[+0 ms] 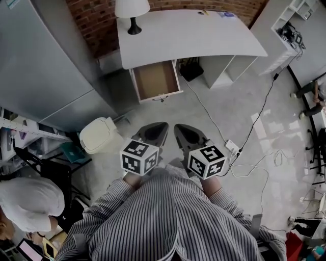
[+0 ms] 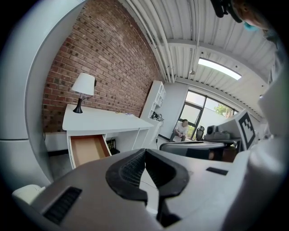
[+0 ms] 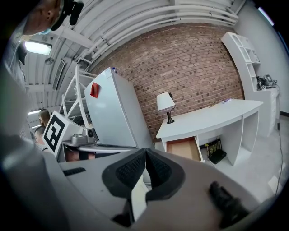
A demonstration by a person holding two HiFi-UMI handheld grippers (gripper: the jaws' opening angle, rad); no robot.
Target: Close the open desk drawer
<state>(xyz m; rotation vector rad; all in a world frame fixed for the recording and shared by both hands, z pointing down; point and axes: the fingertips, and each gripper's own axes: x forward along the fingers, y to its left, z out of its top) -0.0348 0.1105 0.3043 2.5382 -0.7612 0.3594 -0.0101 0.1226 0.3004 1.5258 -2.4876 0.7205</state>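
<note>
Striped shirt [image 1: 168,219]: nearest, at the bottom of the head view, with both arms held forward.
Left claw [image 1: 154,133]: clenched, its ribbed pads meeting at the tips, held over the floor just left of the other claw and pointing at the far desk.
Right claw [image 1: 189,136]: clenched as well, pads pressed together at the tips, level with the left one.
Power strip [image 1: 232,147]: white, on the floor just right of the right claw, with a cable running away to the far right.
Bin [image 1: 98,134]: cream, on the floor to the left, beside the grey cabinet [image 1: 41,61].
Drawer [image 1: 155,80]: pulled out of the left end of the worktop toward the near side, its brown bottom showing, well apart from both claws.
Worktop [image 1: 188,35]: white, curved, against the far wall.
Lamp [image 1: 132,12]: white shade on a black base, at the far left corner of the worktop, above the drawer.
Brick wall [image 1: 102,25]: red, behind the worktop.
</note>
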